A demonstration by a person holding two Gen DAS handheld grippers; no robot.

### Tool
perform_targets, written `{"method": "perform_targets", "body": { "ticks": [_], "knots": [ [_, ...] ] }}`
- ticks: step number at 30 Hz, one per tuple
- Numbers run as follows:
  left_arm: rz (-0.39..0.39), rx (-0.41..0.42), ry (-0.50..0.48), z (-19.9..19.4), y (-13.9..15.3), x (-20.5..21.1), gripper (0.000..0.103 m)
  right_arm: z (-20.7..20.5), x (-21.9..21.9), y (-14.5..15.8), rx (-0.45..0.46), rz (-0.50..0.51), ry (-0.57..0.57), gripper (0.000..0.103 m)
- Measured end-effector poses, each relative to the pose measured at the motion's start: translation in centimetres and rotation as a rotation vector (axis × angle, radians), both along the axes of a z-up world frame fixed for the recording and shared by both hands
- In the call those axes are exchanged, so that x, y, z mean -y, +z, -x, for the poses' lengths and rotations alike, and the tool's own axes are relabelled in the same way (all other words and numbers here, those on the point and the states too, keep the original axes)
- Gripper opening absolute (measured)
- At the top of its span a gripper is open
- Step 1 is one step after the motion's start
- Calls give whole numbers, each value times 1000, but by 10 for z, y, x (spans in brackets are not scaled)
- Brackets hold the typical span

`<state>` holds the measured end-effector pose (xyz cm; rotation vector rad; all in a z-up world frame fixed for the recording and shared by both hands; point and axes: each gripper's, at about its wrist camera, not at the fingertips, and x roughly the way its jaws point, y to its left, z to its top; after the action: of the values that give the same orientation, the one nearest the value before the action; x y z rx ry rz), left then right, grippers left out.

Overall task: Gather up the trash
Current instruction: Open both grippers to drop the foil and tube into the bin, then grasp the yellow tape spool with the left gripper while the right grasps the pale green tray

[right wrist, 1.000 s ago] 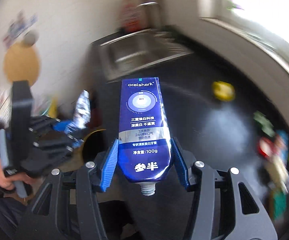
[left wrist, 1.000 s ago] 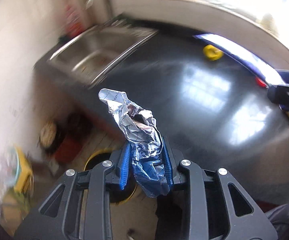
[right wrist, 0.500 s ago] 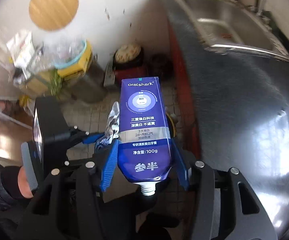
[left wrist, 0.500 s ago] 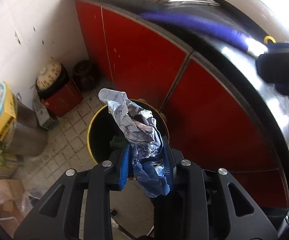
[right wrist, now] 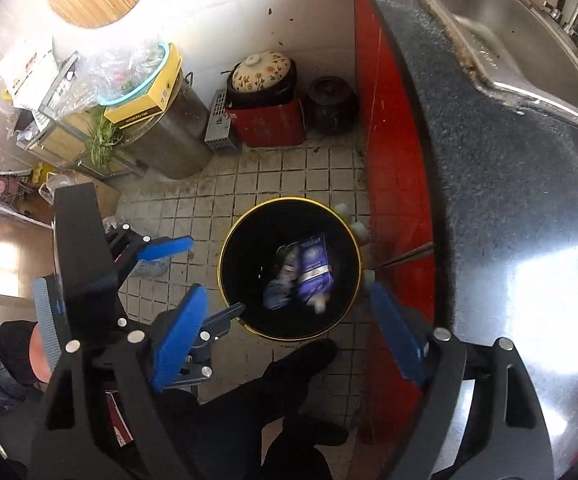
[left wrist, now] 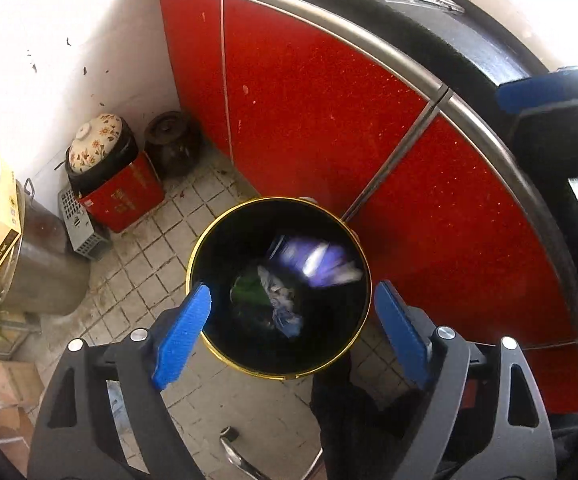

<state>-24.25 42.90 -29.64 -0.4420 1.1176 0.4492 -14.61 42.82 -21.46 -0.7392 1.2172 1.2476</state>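
Hovering wide open and empty above the yellow-rimmed bin (left wrist: 279, 372), the left gripper (left wrist: 291, 332) and right gripper (right wrist: 285, 330) hold nothing, the toothpaste tube (right wrist: 313, 268) and crumpled wrapper (right wrist: 279, 292) lying inside at twelve o'clock, suggesting this round is done.

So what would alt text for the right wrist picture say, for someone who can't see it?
Seen from above, a black bin with a gold rim on a tiled floor holds a blue toothpaste tube and a crumpled wrapper. The open right claw hangs over it, the open left claw beside it.
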Motion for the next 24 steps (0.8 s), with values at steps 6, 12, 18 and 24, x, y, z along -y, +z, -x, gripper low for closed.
{"method": "perform_targets", "body": {
  "ticks": [6,12,18,24],
  "knots": [
    [-66,-4,-76,-17,44,23,90,-28,56,57,26,-91,-106,85],
    [-143,61,-237,-77,109,70,94,-77,173,121,127,-193,-370,92],
    [-174,170,-495,-169,173,169,94,-116,332,163,271,-224,-731,92],
    [-247,188,-720,-224,210,281,94,-113,476,179,403,-200,-1009,92]
  ]
}}
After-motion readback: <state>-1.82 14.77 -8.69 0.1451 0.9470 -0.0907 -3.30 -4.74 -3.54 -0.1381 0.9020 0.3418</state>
